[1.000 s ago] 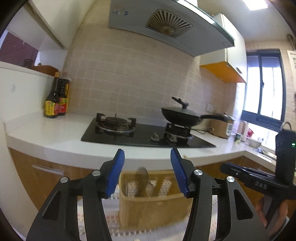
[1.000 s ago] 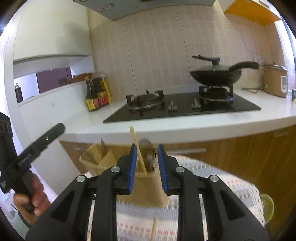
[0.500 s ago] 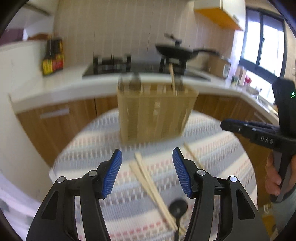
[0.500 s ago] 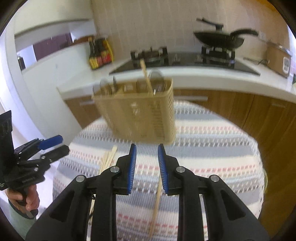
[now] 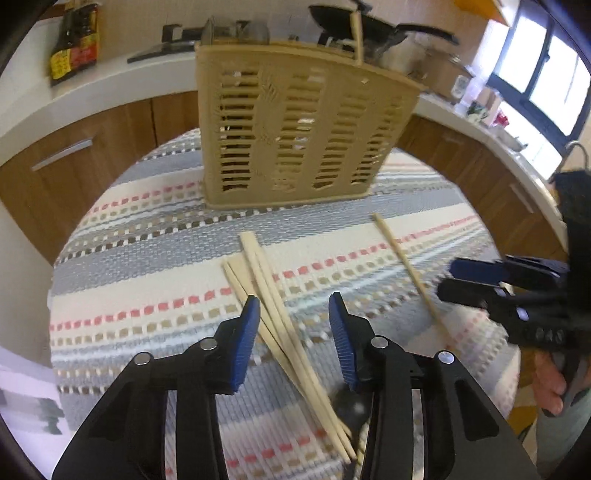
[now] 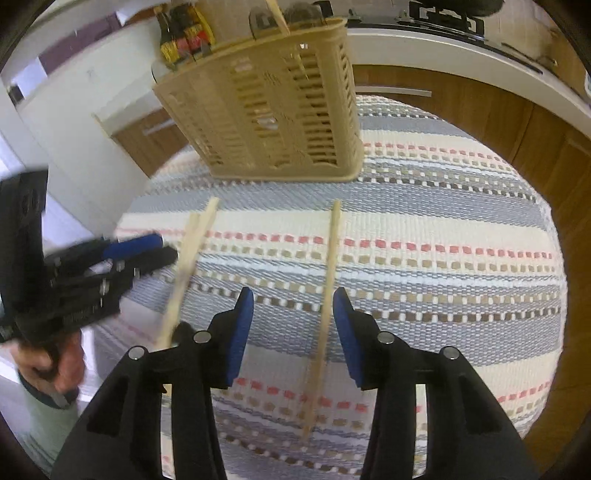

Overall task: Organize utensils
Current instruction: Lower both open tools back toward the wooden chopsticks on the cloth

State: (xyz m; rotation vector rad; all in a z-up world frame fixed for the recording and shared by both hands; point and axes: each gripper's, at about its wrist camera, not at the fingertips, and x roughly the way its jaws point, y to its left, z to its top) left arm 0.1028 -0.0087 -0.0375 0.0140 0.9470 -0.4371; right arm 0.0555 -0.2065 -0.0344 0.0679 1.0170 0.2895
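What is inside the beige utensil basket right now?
One wooden chopstick stands upright in the utensil basket, poking above its rim, beside what look like metal utensil heads. The slatted walls hide the rest, so the lower contents and any dividers cannot be made out.

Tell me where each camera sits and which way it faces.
Left wrist: on the left gripper, facing down over bundled wooden chopsticks towards the beige slotted plastic utensil basket; right gripper and its hand show.
Right wrist: on the right gripper, above a single wooden chopstick; left gripper shows.
Shared: basket, chopsticks, striped woven tablecloth.
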